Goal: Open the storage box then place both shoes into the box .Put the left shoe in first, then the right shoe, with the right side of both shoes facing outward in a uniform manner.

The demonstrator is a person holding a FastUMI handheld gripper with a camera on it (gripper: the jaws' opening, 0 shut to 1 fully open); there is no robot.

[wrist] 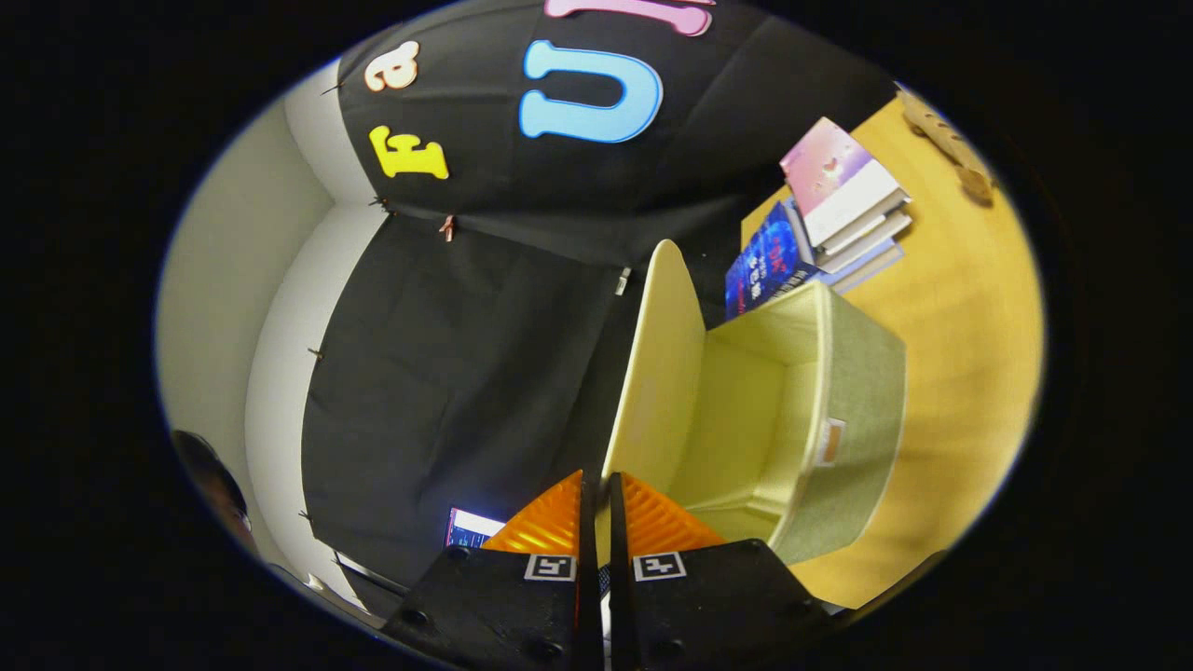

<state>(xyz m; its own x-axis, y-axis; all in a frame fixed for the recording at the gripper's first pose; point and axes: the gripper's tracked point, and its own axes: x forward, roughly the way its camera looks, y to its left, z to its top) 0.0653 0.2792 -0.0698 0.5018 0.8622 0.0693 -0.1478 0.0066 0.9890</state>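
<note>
While the whole scene appears rolled sideways, the gripper [596,494] shows two ribbed fingers [550,522] drawn close, pinching the edge of a pale lid [657,373] in the narrow slot between them. Both fingers press on that thin edge, so the claw is narrow and holding the lid.

That lid belongs to the storage box [857,401], which stands open on a yellow wooden table [969,354]. Its lid is swung up and away from the box mouth, rising from the fingers toward the booth's black cloth wall [447,373]. Inside, the box is cream coloured and looks hollow, with nothing visible in the part that can be seen. Outside, its walls are grey-green fabric, and a small pale tag [829,441] sits on the wall facing the table's open surface.

Just beyond the box, near the table's far edge by the cloth wall, lies a stack of books [848,200]. A pink and white book tops the stack, and a dark blue one [769,261] leans at its side, close to the box's far corner. Farther along the table, well apart from the box, lies a small tan object [951,144], too blurred to identify.

Beside the cloth, off the table, a plain white wall [233,280] curves away. Part of a person's head [210,485] shows low down there, and a lit screen [471,527] glows just beside the fingers.
</note>
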